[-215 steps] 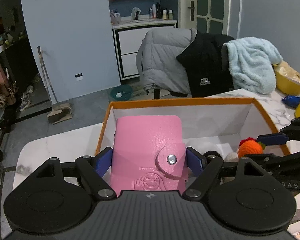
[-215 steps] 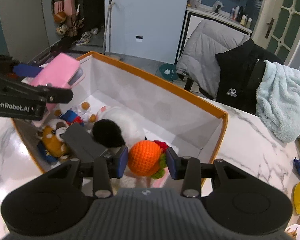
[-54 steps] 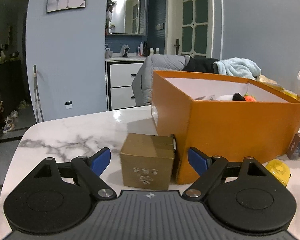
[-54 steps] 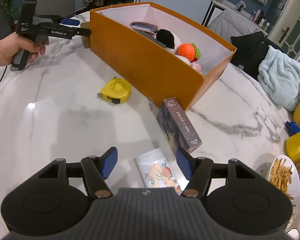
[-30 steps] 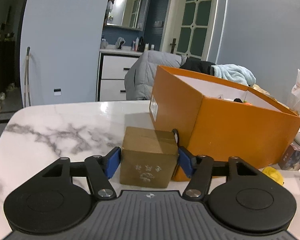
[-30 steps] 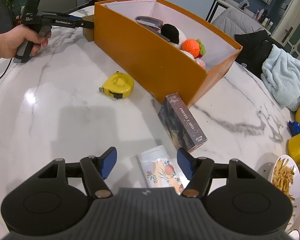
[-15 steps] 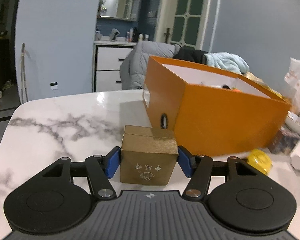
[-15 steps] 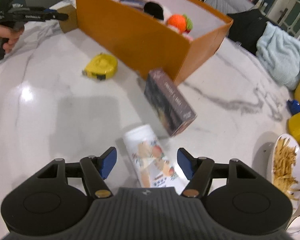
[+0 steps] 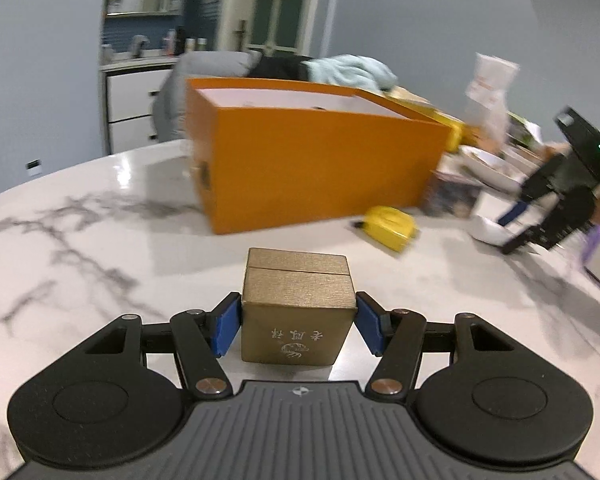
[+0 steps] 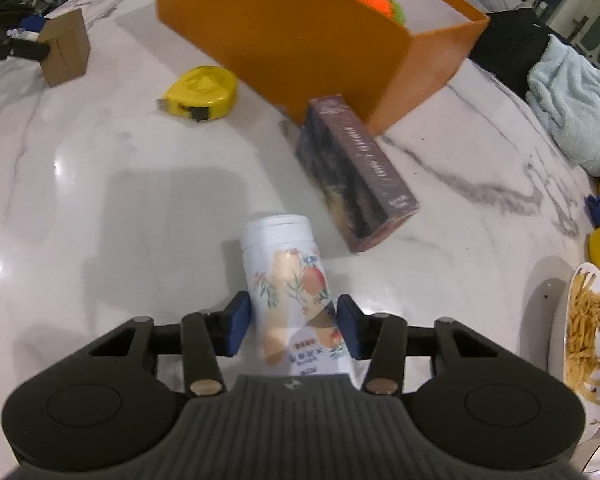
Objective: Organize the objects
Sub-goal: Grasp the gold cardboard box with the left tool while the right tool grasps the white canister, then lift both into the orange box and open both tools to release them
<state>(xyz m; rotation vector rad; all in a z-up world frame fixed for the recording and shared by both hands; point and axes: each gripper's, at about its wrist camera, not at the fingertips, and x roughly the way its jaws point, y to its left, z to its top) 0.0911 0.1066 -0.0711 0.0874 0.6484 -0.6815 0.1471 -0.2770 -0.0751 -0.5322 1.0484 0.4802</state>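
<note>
left claw [image 9: 299,322]: clamped on gold box [image 9: 298,304] | right claw [image 10: 294,326]: closing around white bottle [image 10: 290,284], contact unclear | near orange box [image 10: 300,36]: tape measure [image 10: 200,90], dark carton [image 10: 356,176] on worktop [image 10: 100,200]

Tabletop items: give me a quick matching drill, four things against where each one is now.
Things:
1. gold box
2. white bottle
3. yellow tape measure
4. dark carton

Places:
A. lying on the marble, apart from the orange box
B. between the right gripper fingers
C. clamped in the left gripper
D. one end against the orange box corner

Pairs: 1-C, 2-B, 3-A, 4-D
</note>
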